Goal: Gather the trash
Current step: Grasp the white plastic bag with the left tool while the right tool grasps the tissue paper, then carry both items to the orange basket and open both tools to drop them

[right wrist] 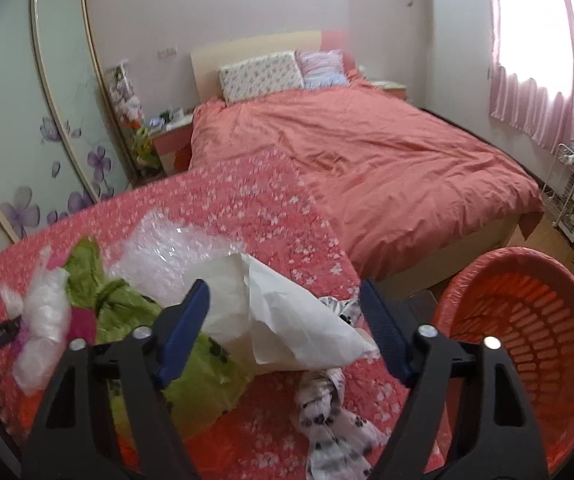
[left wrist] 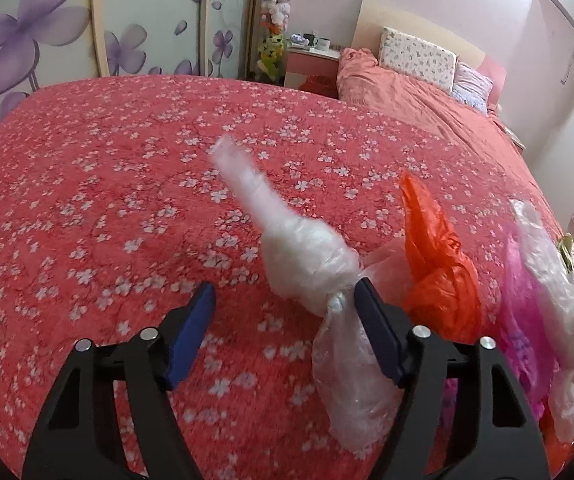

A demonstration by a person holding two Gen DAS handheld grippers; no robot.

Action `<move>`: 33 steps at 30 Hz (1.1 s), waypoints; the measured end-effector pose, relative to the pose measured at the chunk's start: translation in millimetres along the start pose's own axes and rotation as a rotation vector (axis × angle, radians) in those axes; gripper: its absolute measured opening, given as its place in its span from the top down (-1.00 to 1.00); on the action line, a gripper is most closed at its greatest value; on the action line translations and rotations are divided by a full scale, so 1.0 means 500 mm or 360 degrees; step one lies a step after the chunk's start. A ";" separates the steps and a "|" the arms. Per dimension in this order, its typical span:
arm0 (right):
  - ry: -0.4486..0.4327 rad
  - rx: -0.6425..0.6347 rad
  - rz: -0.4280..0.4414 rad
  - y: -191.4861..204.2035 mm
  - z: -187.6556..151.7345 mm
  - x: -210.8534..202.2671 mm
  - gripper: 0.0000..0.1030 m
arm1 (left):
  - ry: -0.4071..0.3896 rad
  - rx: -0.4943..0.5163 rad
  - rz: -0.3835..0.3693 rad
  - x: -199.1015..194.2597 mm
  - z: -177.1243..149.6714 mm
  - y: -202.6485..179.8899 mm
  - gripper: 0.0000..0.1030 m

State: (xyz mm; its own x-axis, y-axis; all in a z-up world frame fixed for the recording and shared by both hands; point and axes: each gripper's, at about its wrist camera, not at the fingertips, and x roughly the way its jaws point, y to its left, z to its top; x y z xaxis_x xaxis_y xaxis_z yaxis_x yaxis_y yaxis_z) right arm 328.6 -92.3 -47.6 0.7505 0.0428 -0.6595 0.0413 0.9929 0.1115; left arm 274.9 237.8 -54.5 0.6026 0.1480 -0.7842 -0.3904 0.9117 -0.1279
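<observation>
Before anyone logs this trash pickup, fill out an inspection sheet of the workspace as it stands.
Surface: red floral bedspread, bare on its left part.
Job's things: knotted clear bag, orange bag, pink bag, green bag, white paper, patterned bag, all lying on the bedspread; orange basket off its edge, nothing seen inside.
Clutter: nothing seen beyond the trash.
Grippers: left gripper open, clear bag's knot against one pad; right gripper open around the white paper, not pressing.
Cables: nothing seen.
Surroundings: second bed with pillows, floral wardrobe, pink curtains.
</observation>
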 end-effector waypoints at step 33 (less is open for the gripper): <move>-0.0127 0.0025 0.0065 -0.031 0.001 -0.067 0.84 | -0.0252 0.0202 -0.0066 -0.081 0.031 -0.003 0.71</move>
State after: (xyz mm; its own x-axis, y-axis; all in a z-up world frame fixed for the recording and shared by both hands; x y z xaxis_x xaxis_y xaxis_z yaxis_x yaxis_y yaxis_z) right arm 303.3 -109.1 -26.8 0.8020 0.0735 -0.5928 0.0195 0.9886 0.1490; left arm 262.0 236.2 -13.3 0.7220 0.1583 -0.6735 -0.2782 0.9577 -0.0731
